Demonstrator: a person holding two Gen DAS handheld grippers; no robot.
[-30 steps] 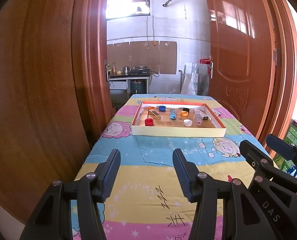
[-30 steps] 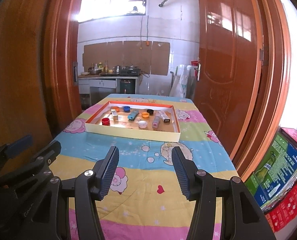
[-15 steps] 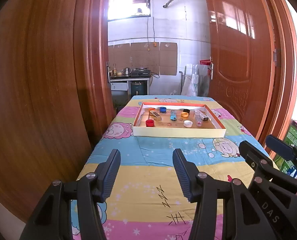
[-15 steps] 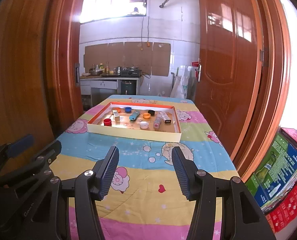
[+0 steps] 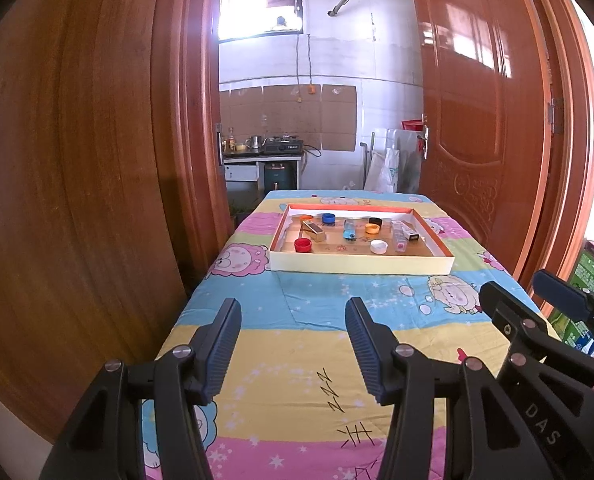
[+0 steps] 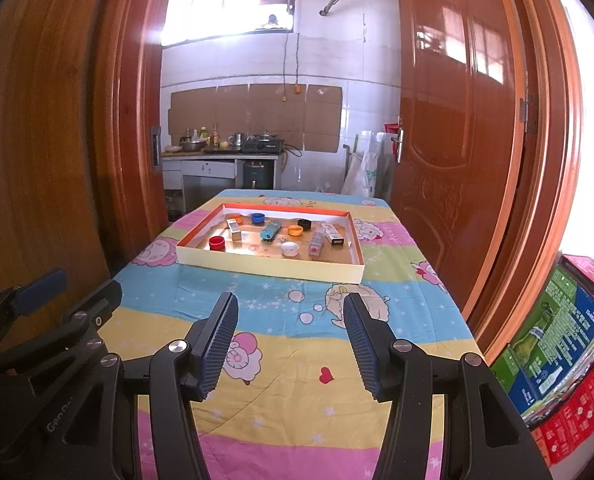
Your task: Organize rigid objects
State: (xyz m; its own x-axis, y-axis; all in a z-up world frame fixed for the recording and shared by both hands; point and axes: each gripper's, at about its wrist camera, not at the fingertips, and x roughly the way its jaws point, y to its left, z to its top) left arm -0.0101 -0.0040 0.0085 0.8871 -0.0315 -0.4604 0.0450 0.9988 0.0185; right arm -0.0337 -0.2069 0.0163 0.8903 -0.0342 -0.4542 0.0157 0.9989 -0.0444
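Bottle caps and small boxes lay scattered inside a shallow orange-rimmed tray (image 5: pixel 361 267) at mid-frame — on a cartoon-print tablecloth (image 5: pixel 309 308). Left gripper (image 5: pixel 293 344) and right gripper (image 6: pixel 291 340) filled the lower frame, both with jaws spread and holding nothing — well short of the tray.

A home; wooden doors (image 6: pixel 457 120) open onto a tiled kitchen with a stove (image 6: pixel 263 145).
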